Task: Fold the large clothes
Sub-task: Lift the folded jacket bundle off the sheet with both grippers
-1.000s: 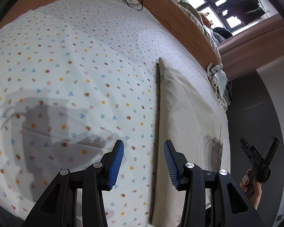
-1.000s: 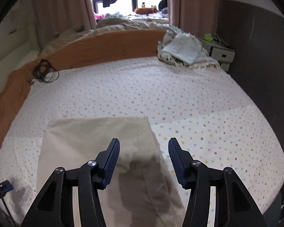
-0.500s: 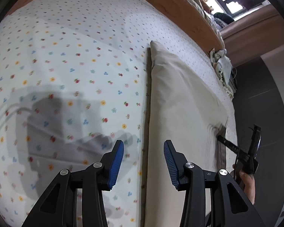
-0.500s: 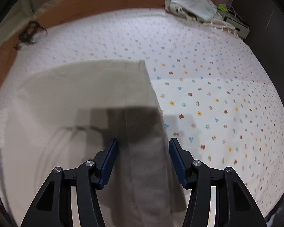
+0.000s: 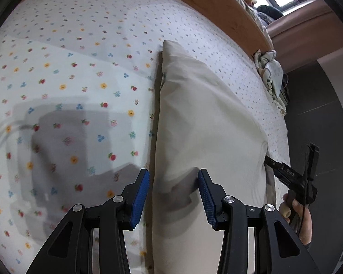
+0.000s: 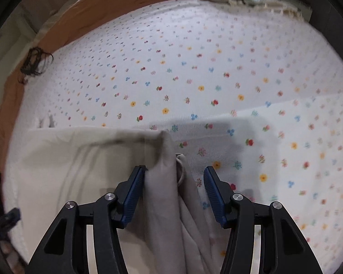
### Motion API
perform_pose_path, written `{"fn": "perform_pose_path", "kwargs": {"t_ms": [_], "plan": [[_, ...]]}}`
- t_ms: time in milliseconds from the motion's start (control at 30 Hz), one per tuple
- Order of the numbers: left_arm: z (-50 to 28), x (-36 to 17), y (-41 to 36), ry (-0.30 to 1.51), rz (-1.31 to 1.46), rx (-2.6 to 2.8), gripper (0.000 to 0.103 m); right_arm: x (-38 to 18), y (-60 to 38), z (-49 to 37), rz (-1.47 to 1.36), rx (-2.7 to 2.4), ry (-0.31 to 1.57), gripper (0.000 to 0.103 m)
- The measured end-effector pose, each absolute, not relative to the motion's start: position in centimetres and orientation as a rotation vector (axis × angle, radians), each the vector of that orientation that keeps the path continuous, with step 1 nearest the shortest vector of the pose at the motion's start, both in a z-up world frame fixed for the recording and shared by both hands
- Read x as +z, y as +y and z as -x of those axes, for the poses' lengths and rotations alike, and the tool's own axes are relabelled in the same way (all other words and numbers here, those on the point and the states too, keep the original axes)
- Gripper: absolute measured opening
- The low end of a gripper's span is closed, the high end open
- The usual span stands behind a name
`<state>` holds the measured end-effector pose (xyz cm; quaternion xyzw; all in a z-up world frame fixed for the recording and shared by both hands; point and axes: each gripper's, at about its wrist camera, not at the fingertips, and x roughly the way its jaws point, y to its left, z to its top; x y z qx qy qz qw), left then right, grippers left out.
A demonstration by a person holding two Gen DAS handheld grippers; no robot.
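Note:
A large beige cloth point(image 5: 208, 118) lies folded in a long strip on the flower-print bed sheet point(image 5: 80, 86). My left gripper point(image 5: 172, 194) is open low over the cloth's near left edge, and that edge runs between its fingers. In the right wrist view the cloth point(image 6: 80, 164) has a bunched ridge at its corner with a small pale ring point(image 6: 180, 171) beside it. My right gripper point(image 6: 175, 191) is open astride this ridge; the left pad is against the fabric, the right pad stands apart over the sheet. The left view shows the right gripper point(image 5: 290, 157), held by a hand point(image 5: 301, 214), at the cloth's far corner.
An orange border point(image 5: 217, 2) runs along the bed's far side. A coil of black cable point(image 6: 34, 65) lies on it. A crumpled pale bundle point(image 5: 272, 73) sits at the bed's corner. Dark floor point(image 5: 320, 114) begins just past the bed's right edge.
Both grippers have come down toward the cloth. The left one slid right until the cloth's edge came between its fingers. The right one sank onto the corner, which has bunched up.

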<state>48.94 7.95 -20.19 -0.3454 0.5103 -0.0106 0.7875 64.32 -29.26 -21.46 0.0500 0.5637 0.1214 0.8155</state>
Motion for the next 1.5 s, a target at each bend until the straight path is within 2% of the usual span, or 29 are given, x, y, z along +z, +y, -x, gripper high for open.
{"fn": "perform_pose_path", "kwargs": {"t_ms": [200,767,1200,1233,1267,1367,1433,1500], "plan": [[-49.6,-20.3,7.4,1.105,0.730,-0.016,0.046,-21.4,-30.2,-63.9,-0.148,0.363,1.234,0.054],[-51.7,-20.9,8.0,1.085,0.733,-0.006,0.046,-24.4,-33.3,-64.5,-0.510,0.677,1.346,0.055],[-55.0,-21.5,7.7,1.080,0.690,0.056,0.046,-24.8,-29.8,-67.4,-0.498,0.778,1.405,0.055],[-55.1,-21.4,7.6,1.074,0.682,0.065,0.044,-24.8,-29.7,-67.5,-0.491,0.769,1.412,0.054],[-55.1,-21.3,7.4,1.067,0.672,0.075,0.039,-24.5,-29.3,-67.4,-0.471,0.749,1.416,0.054],[-55.1,-20.7,6.6,1.059,0.636,0.103,0.031,-23.8,-28.8,-66.8,-0.400,0.701,1.390,0.047],[-55.1,-19.9,6.0,1.046,0.600,0.110,0.027,-23.2,-28.6,-66.1,-0.371,0.682,1.358,0.034],[-54.8,-18.9,5.7,1.027,0.579,0.103,0.023,-22.6,-29.0,-65.4,-0.371,0.677,1.330,0.025]]}}
